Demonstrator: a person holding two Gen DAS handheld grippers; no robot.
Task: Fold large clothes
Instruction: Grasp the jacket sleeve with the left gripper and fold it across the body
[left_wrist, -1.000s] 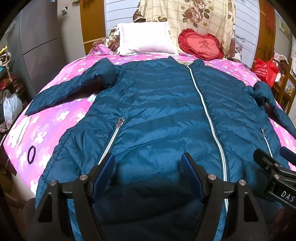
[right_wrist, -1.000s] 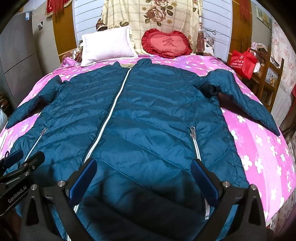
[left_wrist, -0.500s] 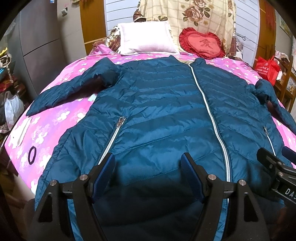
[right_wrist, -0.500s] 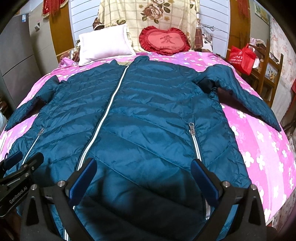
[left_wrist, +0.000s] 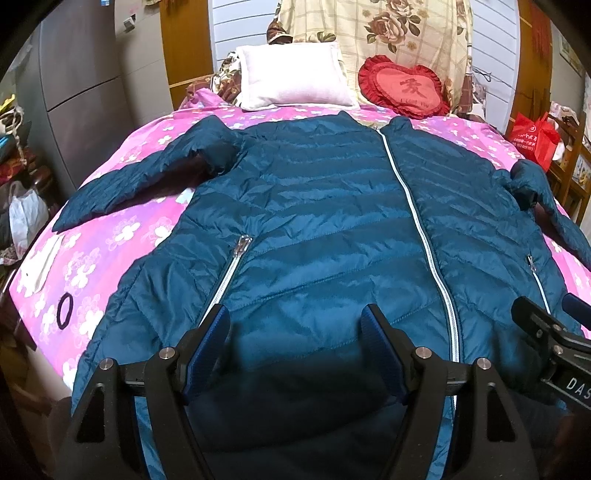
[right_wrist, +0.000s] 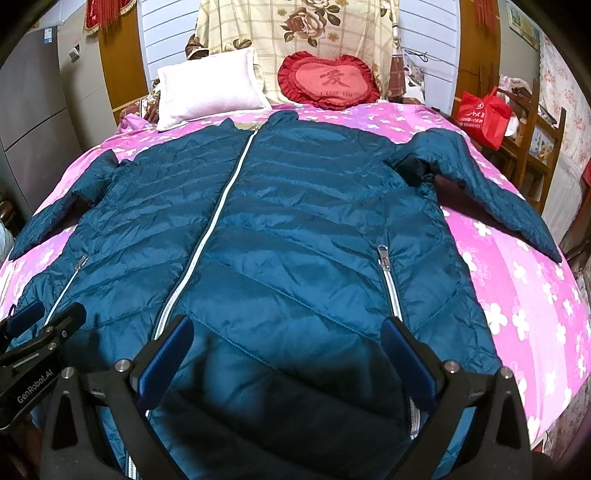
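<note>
Jaws of both the left gripper (left_wrist: 295, 347) and right gripper (right_wrist: 288, 354) gape empty above the puffy, slippery down jacket (left_wrist: 332, 229), best pinched at its hem.

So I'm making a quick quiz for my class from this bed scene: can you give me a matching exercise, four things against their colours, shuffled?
Things:
1. jacket
2. heart cushion
3. pillow
4. bedspread

Colours:
A. pale pink
B. bright pink with white flowers
C. dark teal
D. red

Pairs: 1-C, 2-D, 3-A, 4-B
</note>
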